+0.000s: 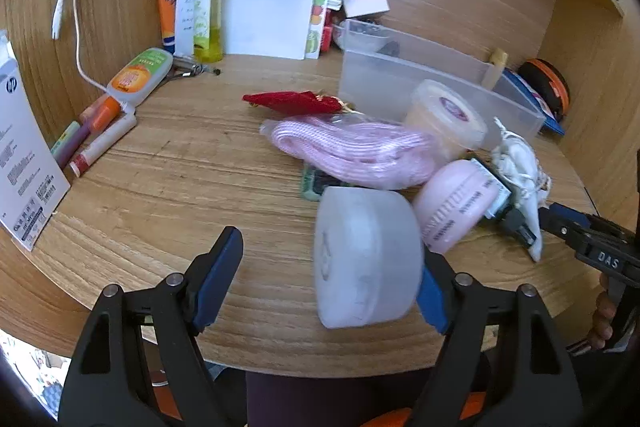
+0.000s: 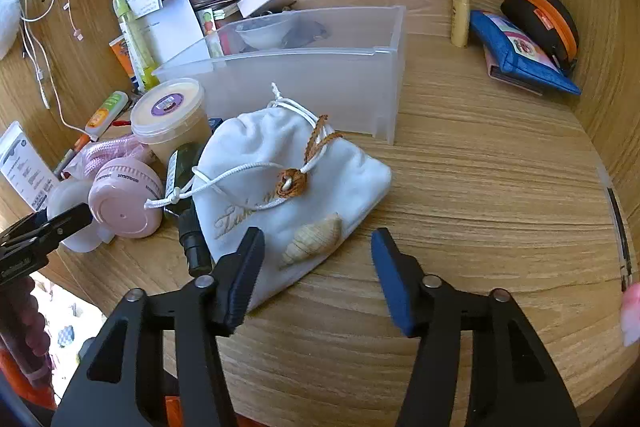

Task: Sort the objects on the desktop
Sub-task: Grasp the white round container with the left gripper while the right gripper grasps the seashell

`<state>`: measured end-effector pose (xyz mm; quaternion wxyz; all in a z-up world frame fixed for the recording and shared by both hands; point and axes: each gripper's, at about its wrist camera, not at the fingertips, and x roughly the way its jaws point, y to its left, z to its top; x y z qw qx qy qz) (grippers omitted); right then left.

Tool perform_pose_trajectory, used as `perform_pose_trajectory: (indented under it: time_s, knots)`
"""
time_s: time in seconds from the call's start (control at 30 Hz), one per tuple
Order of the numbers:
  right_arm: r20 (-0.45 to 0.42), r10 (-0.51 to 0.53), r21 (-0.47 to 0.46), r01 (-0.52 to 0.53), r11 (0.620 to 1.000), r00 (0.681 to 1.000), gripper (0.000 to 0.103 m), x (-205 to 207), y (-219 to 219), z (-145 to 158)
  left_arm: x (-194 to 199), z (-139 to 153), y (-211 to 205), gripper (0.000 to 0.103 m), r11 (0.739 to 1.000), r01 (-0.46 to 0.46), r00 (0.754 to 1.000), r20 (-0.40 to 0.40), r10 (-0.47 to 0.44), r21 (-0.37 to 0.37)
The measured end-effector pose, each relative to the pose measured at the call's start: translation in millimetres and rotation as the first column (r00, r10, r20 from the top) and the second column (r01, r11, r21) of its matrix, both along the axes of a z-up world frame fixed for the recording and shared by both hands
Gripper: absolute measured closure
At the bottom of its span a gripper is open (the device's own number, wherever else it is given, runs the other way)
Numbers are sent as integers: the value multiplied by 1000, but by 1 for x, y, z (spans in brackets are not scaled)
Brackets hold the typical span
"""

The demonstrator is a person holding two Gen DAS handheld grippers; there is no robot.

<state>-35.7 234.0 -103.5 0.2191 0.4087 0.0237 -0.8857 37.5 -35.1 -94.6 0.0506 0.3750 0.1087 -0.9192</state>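
Closest to us in the left wrist view is the left gripper (image 1: 328,275), jaws spread wide w/ a frosted white jar (image 1: 366,259) lying on its side against the right pad only, so nothing's pinched yet. We'd guess it's lined up that way for a squeeze. Pink jar (image 1: 456,207) touches it, center-right. Clear plastic bin (image 2: 340,67), upper middle of the right wrist view, prob the drop spot. Right gripper (image 2: 316,267) is spread too, empty, sitting over the white drawstring pouch (image 2: 280,179) & a seashell (image 2: 312,239) on it, bottom center.
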Motion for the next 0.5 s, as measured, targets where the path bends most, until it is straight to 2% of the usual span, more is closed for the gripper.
perform_pose_trajectory:
  time_s: [0.13, 0.3, 0.4, 0.47, 0.5]
  knots:
    - [6, 16, -7, -16, 1000, 1000, 66, -2, -5, -1, -7, -6, -4, 36, 1000, -16, 1000, 17, 15, 21]
    - [-11, 25, 13, -25, 1000, 1000, 67, -2, -7, -3, -11, -10, 1, 46, 1000, -24, 1000, 17, 24, 3]
    - [-14, 25, 8, -25, 1000, 1000, 73, -2, -7, -4, -13, -10, 4, 58, 1000, -17, 1000, 14, 17, -9]
    - [-18, 32, 13, -32, 999, 999, 78, -1, -7, -5, -14, -11, 6, 72, 1000, -16, 1000, 14, 16, -16]
    - [-23, 33, 18, -33, 999, 999, 78, 0, -7, -5, -14, -11, 7, 72, 1000, -19, 1000, 14, 19, -25]
